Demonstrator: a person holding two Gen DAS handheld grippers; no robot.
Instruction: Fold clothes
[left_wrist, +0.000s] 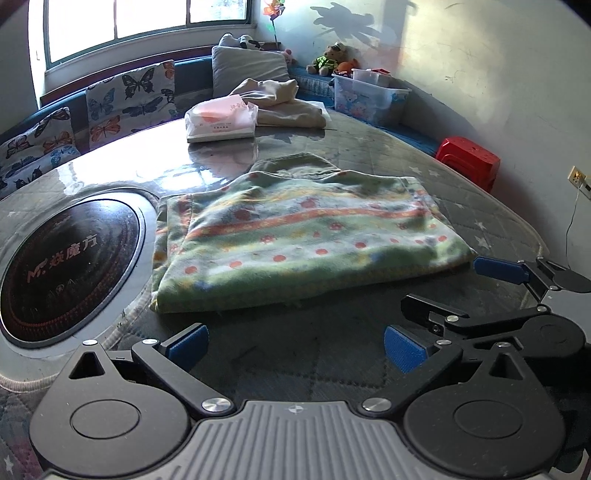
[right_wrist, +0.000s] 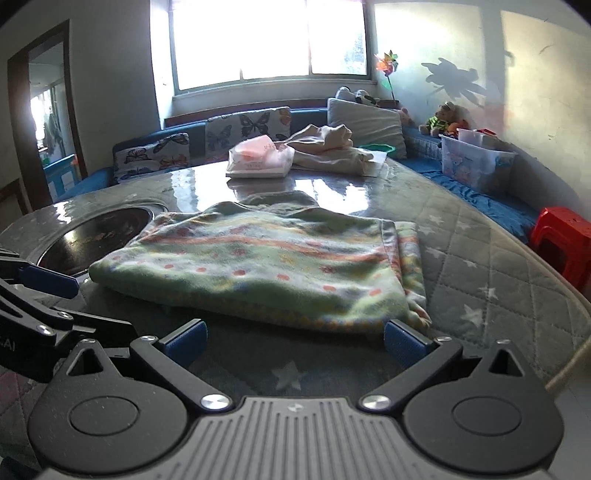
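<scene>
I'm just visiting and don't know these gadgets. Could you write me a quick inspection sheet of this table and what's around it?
Surface: quilted star-print table cover under a glossy sheet; a round dark cooktop is set into it.
Job's things: green patterned garment, folded flat near the front edge; beige clothes heaped at the far side.
Clutter: pink tissue pack beside the beige clothes.
Grippers: left gripper and right gripper both open, holding nothing, just short of the garment's near edge.
Cables: a thin cord hangs from a wall socket.
Surroundings: butterfly cushions, teddy bear, clear storage box, red stool, bright window.
</scene>
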